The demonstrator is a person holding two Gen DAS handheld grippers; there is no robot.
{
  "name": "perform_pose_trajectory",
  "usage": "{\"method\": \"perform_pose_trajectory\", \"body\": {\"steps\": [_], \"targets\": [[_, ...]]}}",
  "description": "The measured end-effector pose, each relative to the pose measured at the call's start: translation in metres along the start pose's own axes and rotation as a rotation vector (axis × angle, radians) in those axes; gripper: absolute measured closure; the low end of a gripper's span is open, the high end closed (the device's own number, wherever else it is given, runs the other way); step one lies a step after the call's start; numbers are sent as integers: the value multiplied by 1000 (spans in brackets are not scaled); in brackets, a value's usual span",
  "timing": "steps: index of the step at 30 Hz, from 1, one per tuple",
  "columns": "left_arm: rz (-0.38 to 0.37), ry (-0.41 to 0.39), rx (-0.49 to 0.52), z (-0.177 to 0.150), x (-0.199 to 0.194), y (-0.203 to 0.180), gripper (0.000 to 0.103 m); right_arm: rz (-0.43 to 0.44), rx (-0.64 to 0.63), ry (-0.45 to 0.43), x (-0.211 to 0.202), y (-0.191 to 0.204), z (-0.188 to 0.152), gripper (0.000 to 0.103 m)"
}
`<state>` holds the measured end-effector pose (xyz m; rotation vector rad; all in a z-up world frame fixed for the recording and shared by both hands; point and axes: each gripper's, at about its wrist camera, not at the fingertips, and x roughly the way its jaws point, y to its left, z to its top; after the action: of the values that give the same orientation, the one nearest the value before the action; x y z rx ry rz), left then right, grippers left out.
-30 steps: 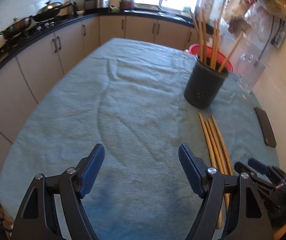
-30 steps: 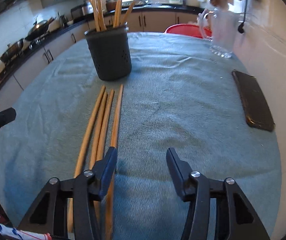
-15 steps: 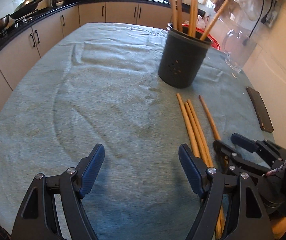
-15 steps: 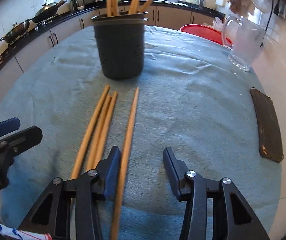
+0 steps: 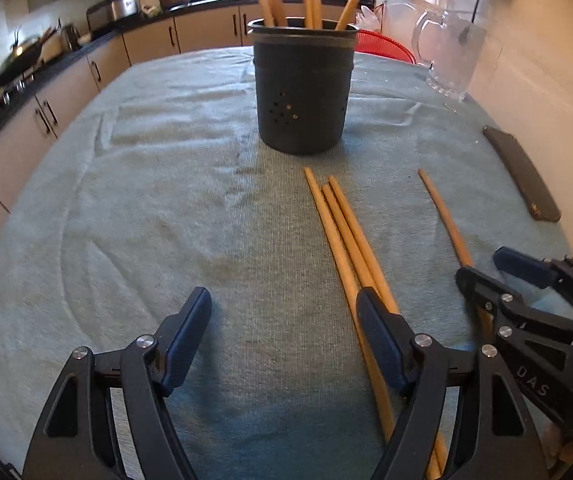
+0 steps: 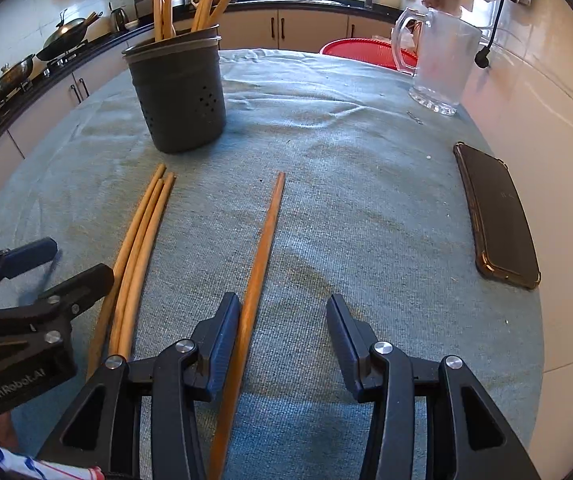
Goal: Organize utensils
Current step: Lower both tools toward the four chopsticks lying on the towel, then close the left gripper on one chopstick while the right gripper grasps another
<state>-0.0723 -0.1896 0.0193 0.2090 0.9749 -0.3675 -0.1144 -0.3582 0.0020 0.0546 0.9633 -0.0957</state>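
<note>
With four chopsticks left flat on the desk (image 6: pixel 366 208) and several already upright in the dark holder (image 6: pixel 178 92), looks about midway through tidying up.

Right claw (image 6: pixel 282 340): released, jaws part-way apart and just been narrowing, straddling the single chopstick (image 6: pixel 264 236). Left pad right against the stick, other pad well clear, so not clenched on anything yet. Stick runs from 6 o'clock between the jaws up toward 12, tip aimed just right of the holder.

Left claw (image 5: pixel 282 340): wide open, empty. Bundle of three chopsticks (image 5: pixel 346 232) running under its right finger at about 4 o'clock, none of them between the jaws. Holder (image 5: pixel 304 88) dead ahead at 12 in that view.

Glass pitcher (image 6: pixel 438 68) at 1 o'clock and a phone (image 6: pixel 498 220) at 3 o'clock in the right view, both well apart from the sticks.

Step in hand, best guess: picking up the lone stick. Next up: finish closing on it, lift, tip it upright and drop it in the holder. Thin round stick on soft cloth, so could roll out sideways if pinched off-centre.
</note>
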Motion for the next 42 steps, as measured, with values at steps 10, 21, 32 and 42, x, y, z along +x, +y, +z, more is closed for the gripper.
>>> {"method": "perform_pose_trajectory", "body": {"steps": [10,21,32,42], "targets": [[65,64,63,15,7,-23,32,-4,22,-3,3,0,1,53],[5,124,62,2,4,19,67,4,19,40,-1,-12,-1,77],[-18,282,56,26,16,59,64,-15,38,259,6,-42,14,77],[-46,260,87,41,24,52,82,-43,0,367,34,-19,56,91]]}}
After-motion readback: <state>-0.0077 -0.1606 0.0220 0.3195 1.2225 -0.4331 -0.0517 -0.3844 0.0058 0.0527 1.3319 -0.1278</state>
